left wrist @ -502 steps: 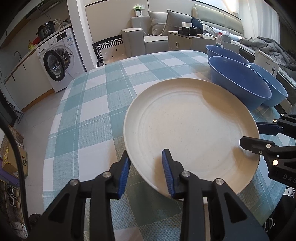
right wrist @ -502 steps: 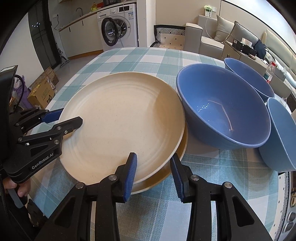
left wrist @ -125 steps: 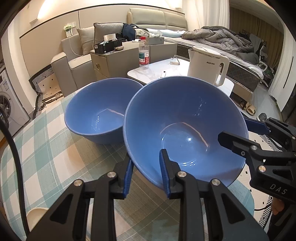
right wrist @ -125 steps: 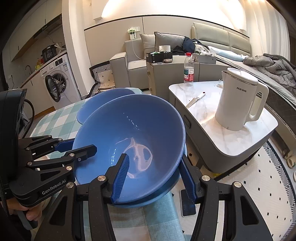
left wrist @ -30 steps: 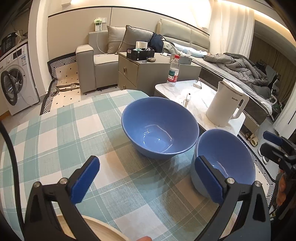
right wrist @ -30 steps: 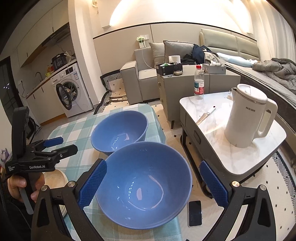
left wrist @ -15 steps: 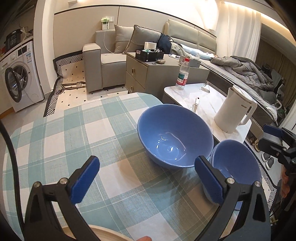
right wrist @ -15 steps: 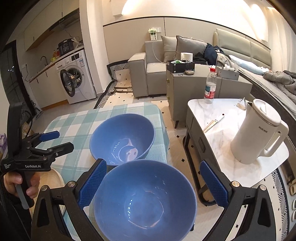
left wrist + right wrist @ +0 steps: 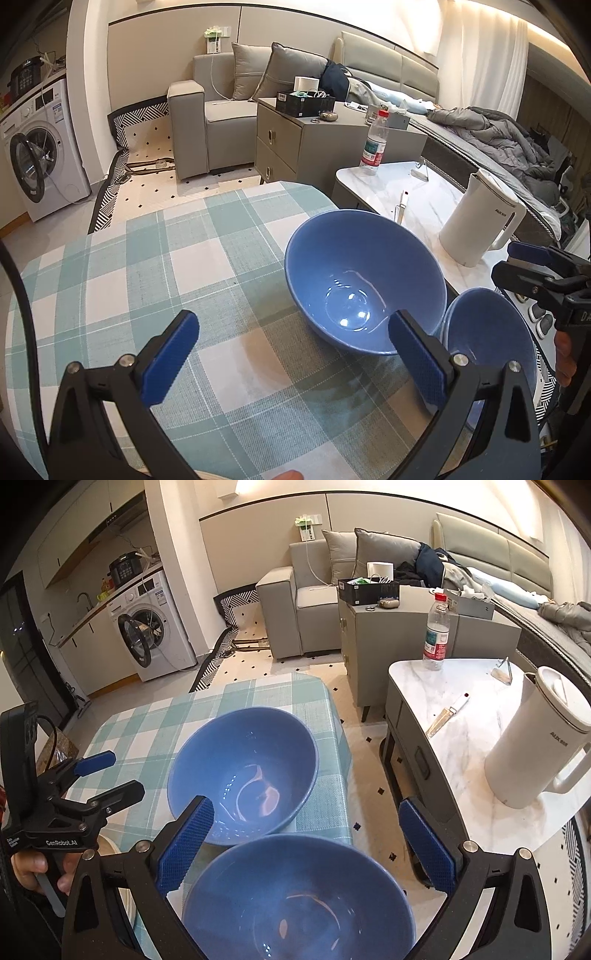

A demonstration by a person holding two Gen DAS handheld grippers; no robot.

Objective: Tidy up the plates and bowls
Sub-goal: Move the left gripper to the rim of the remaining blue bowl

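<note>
Left hand-held gripper (image 9: 293, 345): jaws spread wide, holding nothing; blue pads to either side above the checked cloth; also seen at the left edge of the right wrist view, gripped by a bare hand (image 9: 27, 866).

Right hand-held gripper (image 9: 304, 838): jaws spread wide, holding nothing; pads standing either side of the near bowl's rim, apart from it; its tips show at the right edge of the left wrist view.

Far blue bowl (image 9: 242, 771): upright on the counter (image 9: 140, 258), near the corner by the marble side table; inside bare, with light glints on the bottom.

Near blue bowl (image 9: 297, 897): upright at the counter's edge, just beside the far bowl, rims close or touching, cannot tell which; a second rim line along its left side in the left wrist view suggests two bowls nested, though this is not certain.

Cream plate (image 9: 110, 845): only a sliver of rim shows, on the counter behind the left hand-held gripper; stacking cannot be told.

Counter: covered with a teal-and-white checked cloth.

Marble side table (image 9: 476, 738): beside the counter, apart from it; carries a white electric kettle (image 9: 535, 742), a clear water bottle (image 9: 436, 633) with a red cap, and a knife (image 9: 447, 712) lying flat.

Background: grey cabinet (image 9: 399, 642), grey sofa (image 9: 221, 107) with cushions, washing machine (image 9: 151, 627) with its door ajar.
</note>
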